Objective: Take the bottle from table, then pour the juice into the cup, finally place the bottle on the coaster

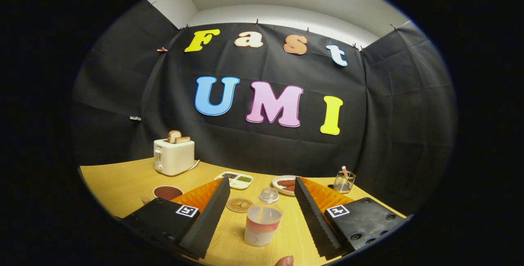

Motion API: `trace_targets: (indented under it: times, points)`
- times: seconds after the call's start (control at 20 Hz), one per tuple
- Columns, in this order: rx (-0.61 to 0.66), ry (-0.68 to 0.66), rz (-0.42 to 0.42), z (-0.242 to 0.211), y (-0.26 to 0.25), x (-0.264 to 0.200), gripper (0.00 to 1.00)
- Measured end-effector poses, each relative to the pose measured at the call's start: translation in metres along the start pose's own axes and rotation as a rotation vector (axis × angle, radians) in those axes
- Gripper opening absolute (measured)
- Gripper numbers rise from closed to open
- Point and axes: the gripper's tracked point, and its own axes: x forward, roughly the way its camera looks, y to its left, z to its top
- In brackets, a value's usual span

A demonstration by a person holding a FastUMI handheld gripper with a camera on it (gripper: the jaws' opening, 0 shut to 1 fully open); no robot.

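Cup (167, 192) partly hidden behind the left finger (206, 217), near rim covered; contents dark, kind not discernible. Plate (285, 184) cut by the right finger (313, 221), near edge hidden; reddish-brown items on it too small to identify. Divided dish (237, 180) beyond the coaster (240, 205): compartment fillings too small to name. Coaster print unreadable. Bottle (263, 223) between the wide-apart jaws, touching neither; label blurred. Wire holder (344, 182) contents indistinct, possibly a pen. Small rounded form (284, 261) at the near desk (110, 184) edge cut off, perhaps a fingertip. Toaster (173, 156) lettering illegible.
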Motion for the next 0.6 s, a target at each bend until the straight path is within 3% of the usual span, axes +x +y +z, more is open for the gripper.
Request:
trace_targets:
  times: [0.6]
  points:
    - [0.055, 0.089, -0.066, -0.101, -0.001, 0.028, 0.97]
